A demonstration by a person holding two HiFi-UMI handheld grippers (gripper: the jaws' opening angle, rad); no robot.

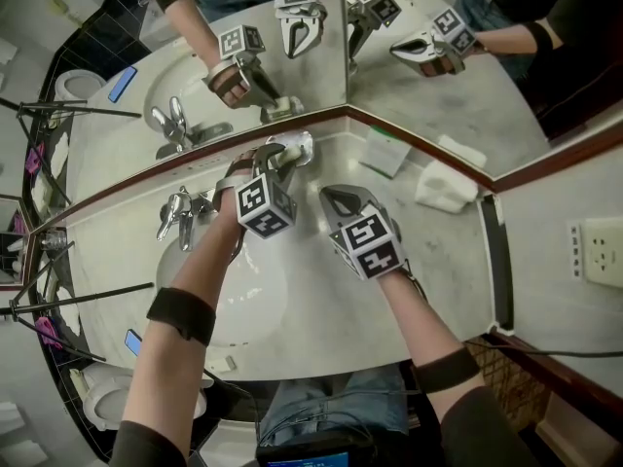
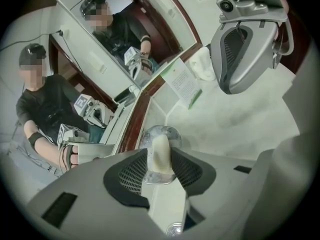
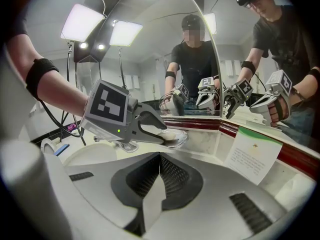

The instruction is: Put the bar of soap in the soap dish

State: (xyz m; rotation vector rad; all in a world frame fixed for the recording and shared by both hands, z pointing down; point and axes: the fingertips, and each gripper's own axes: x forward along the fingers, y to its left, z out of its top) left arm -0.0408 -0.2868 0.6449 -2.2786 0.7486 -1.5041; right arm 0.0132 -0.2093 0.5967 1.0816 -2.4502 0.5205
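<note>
The left gripper point(image 1: 278, 157) is closed on the soap point(image 2: 161, 156), 1 pad against each flat side as far as its view shows. The soap stands on its narrow edge with its lower end already inside the glass dish point(image 2: 161, 131). The dish sits on the tabletop point(image 1: 428, 261) in the corner where the 2 mirror point(image 1: 438, 86) panels meet. The right gripper point(image 3: 160, 159) has its jaws together on nothing and hangs just beside, not touching the dish.

The main risk, as I judge it, is the release. An upright bar will likely tip when the pads let go, and the dish looks shallow, so it may slide over the rim onto the tabletop or toward the basin point(image 1: 253, 300). Soap may also cling to 1 pad and be lifted out as the gripper withdraws. Nothing steadies the dish, so a nudge could shove it against the mirror. Laying the bar flatter first would help.
</note>
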